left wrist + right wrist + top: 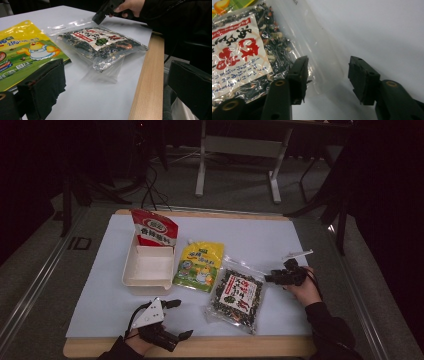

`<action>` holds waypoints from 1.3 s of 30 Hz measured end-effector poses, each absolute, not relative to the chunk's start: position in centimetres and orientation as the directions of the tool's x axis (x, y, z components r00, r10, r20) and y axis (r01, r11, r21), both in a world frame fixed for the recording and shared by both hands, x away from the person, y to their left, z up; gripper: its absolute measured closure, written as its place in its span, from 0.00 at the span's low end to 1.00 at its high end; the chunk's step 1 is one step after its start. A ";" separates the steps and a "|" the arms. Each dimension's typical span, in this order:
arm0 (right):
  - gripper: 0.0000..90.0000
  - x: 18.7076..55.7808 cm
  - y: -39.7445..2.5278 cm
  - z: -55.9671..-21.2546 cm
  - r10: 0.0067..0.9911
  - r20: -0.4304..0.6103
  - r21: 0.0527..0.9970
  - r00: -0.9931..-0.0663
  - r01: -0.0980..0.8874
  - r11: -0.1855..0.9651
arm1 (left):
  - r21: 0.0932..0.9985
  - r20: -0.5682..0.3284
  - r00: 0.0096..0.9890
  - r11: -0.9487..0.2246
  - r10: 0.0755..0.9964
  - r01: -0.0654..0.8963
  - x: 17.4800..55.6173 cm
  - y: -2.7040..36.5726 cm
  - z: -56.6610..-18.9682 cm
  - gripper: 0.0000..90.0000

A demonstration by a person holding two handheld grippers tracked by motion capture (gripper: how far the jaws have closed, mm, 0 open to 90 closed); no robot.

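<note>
I have the right hand-held gripper (pixel 327 72) spread wide at the right edge of the clear seaweed bag (pixel 236 294), which lies flat on the tabletop (pixel 300 255), right of the yellow pouch (pixel 199 266). One jaw sits over the empty plastic border, the other over bare tabletop. I'd lower until the border slides between the jaws, then close on film only, not the crumbly contents. My left hand-held gripper (pixel 177 319) waits open, near the front edge.
</note>
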State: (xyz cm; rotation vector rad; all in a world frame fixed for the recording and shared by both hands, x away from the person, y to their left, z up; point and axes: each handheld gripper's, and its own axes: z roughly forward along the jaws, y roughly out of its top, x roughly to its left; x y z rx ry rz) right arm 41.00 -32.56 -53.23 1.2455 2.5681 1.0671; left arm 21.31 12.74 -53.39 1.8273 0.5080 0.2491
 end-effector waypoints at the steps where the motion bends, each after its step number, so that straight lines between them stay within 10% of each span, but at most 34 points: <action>1: 0.61 41.0 -32.5 -53.3 0.714 0.222 0.627 -0.664 0.658 0.417 | 0.946 -0.083 0.883 -0.243 0.462 0.216 21.3 12.7 -53.4 0.03; 9: 0.99 41.0 -31.6 -52.6 0.699 0.201 0.591 -0.686 0.654 0.472 | 0.946 -0.082 0.884 -0.244 0.461 0.215 21.3 12.7 -53.4 0.03; 39: 1.00 37.4 -28.7 -42.2 0.640 -0.052 0.760 -0.766 0.386 0.523 | 0.953 -0.092 0.842 -0.199 0.531 0.230 21.6 12.9 -51.5 0.05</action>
